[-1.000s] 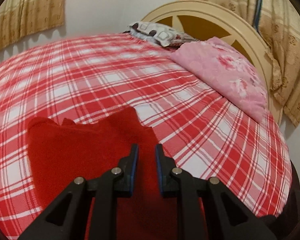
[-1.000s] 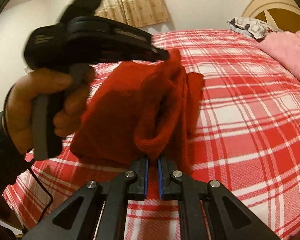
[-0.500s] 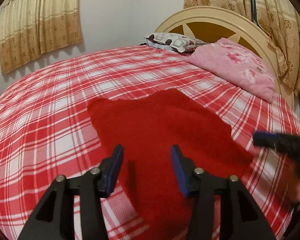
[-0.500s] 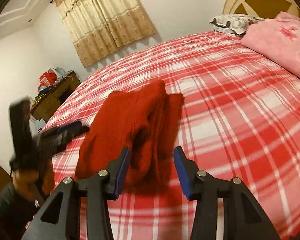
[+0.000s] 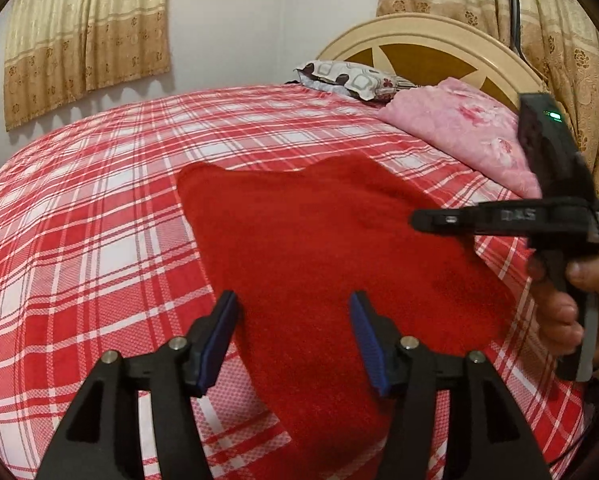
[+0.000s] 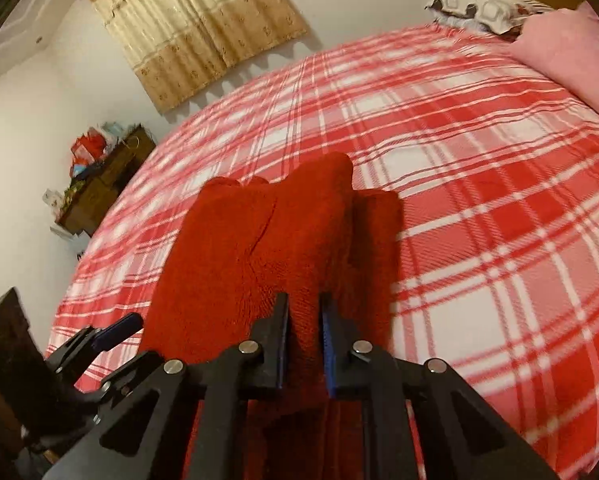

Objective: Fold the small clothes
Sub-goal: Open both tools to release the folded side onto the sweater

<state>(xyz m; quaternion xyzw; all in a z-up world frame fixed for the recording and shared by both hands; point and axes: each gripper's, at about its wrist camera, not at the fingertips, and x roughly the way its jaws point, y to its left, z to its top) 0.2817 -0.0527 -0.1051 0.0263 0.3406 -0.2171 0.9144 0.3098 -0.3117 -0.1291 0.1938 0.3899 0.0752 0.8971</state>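
A small red knitted garment [image 5: 319, 248] lies folded on the red-and-white plaid bed. My left gripper [image 5: 293, 312] is open and empty, just above the garment's near part. In the right wrist view the garment [image 6: 267, 236] lies lengthwise, bunched along its right side. My right gripper [image 6: 304, 312] has its jaws nearly together around a fold of the red fabric at the near edge. The right gripper also shows in the left wrist view [image 5: 415, 220] at the right, held by a hand. The left gripper shows at the lower left of the right wrist view [image 6: 133, 322].
The plaid bedspread [image 5: 99, 208] covers the whole bed. A pink blanket [image 5: 471, 132] and a patterned pillow [image 5: 347, 80] lie by the headboard [image 5: 427, 40]. A cluttered wooden dresser [image 6: 103, 184] stands by the wall at the left.
Both grippers let go of the lifted garment and it dropped flat on the bed. My left gripper stayed open. My right gripper came back down and closed on a fold at the near edge.
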